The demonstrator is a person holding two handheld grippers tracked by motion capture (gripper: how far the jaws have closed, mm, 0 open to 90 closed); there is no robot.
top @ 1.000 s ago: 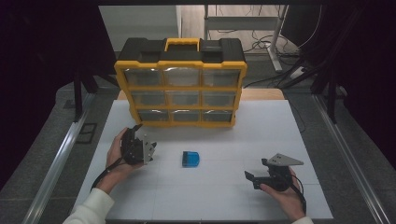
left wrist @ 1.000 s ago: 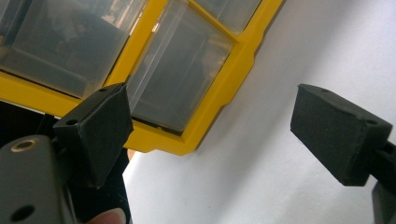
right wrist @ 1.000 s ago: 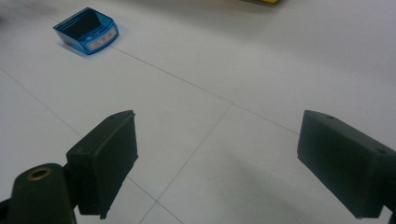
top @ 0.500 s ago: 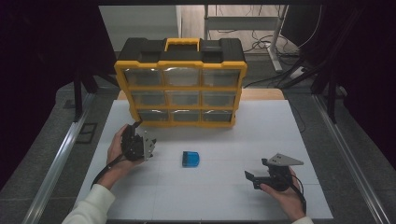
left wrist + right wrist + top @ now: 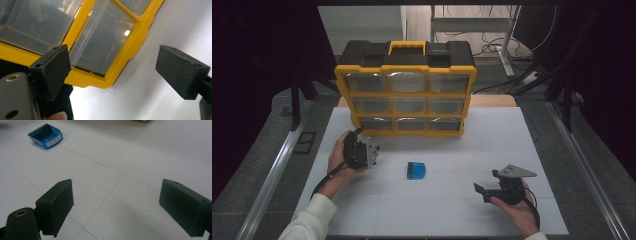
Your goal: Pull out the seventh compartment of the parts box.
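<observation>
my left claw [image 5: 373, 150] gapes empty just by the yellow drawer organizer [image 5: 404, 90], my right claw [image 5: 482, 192] spread empty near the blue bin [image 5: 416, 170] on the counter [image 5: 512, 150].

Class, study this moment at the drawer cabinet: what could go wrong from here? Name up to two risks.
1. The left gripper, jaws open and tilted at the cabinet's bottom-left drawer, may catch the yellow frame instead of the drawer.
2. The blue box lies loose between both grippers; the right gripper might knock it aside when reaching.
</observation>
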